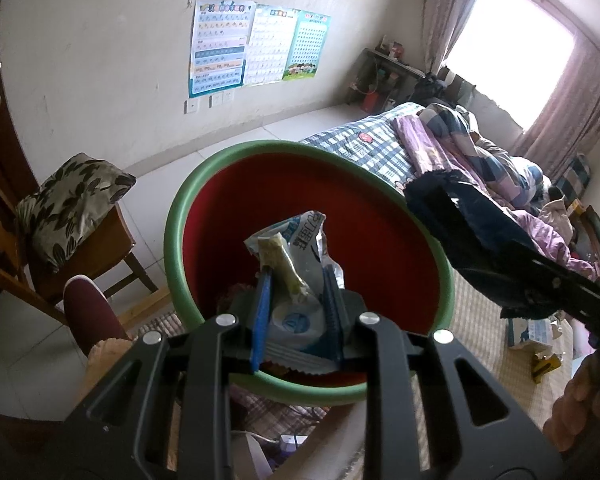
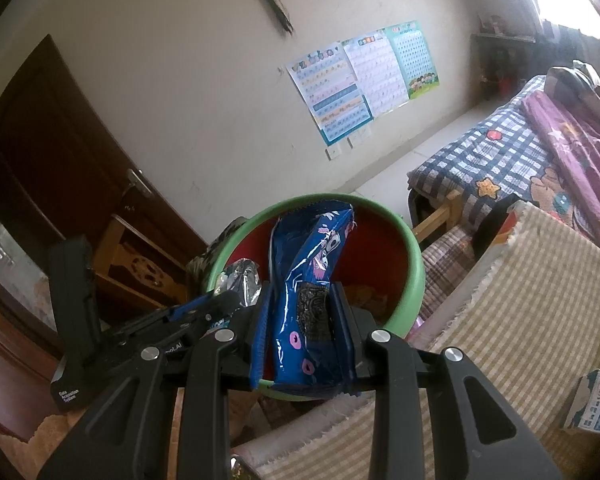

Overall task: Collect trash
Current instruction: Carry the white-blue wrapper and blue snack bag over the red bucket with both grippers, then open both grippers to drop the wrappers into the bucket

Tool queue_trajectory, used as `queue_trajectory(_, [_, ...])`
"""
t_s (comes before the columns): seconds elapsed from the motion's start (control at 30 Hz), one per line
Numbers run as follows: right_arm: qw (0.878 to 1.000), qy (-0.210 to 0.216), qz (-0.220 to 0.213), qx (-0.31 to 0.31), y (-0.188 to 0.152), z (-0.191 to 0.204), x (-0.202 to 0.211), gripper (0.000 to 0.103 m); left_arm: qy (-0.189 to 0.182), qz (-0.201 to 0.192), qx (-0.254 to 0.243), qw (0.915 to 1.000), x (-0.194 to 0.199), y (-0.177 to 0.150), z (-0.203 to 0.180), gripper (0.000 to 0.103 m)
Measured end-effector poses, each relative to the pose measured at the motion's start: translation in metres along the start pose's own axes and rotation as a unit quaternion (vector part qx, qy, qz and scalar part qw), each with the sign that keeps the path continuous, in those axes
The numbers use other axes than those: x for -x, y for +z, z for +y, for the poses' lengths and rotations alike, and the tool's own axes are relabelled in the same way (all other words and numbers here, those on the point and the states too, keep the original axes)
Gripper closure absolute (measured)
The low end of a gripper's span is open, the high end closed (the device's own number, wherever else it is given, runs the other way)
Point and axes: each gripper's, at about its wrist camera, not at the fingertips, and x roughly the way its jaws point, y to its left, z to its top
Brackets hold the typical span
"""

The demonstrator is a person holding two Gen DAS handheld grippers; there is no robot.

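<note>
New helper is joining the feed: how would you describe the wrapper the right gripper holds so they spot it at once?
Find the round red basin with the green rim near the foot of the checked bed. Above it, the right gripper clamps a long glossy blue snack wrapper with pink dots. The left gripper's packet is pale white and light blue instead.

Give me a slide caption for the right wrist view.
Right gripper holds a blue snack wrapper over the green-rimmed red bin.

Both wrappers [image 1: 296,264] [image 2: 312,292] hang over the bin [image 1: 204,188], bed [image 1: 364,144] behind it.
</note>
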Motion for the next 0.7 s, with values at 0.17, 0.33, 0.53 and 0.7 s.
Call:
queue_trajectory(0.17, [1.0, 0.0, 0.002, 0.001, 0.002, 0.001, -0.003, 0.074, 0.002, 0.002, 0.001, 1.0, -0.002, 0.0, 0.002, 0.079])
queue_trajectory(0.33, [1.0, -0.001, 0.001, 0.002, 0.002, 0.003, -0.006, 0.074, 0.005, 0.002, 0.003, 1.0, -0.003, -0.001, 0.006, 0.079])
queue_trajectory(0.53, [1.0, -0.001, -0.006, -0.007, 0.001, -0.001, -0.005, 0.049, 0.022, -0.016, 0.015, 0.9995, 0.003, -0.002, 0.01, 0.045])
queue_trajectory(0.7, [1.0, -0.001, -0.011, -0.021, -0.001, -0.008, 0.002, 0.045, 0.026, -0.025, 0.023, 0.9991, 0.007, 0.0, 0.012, 0.038])
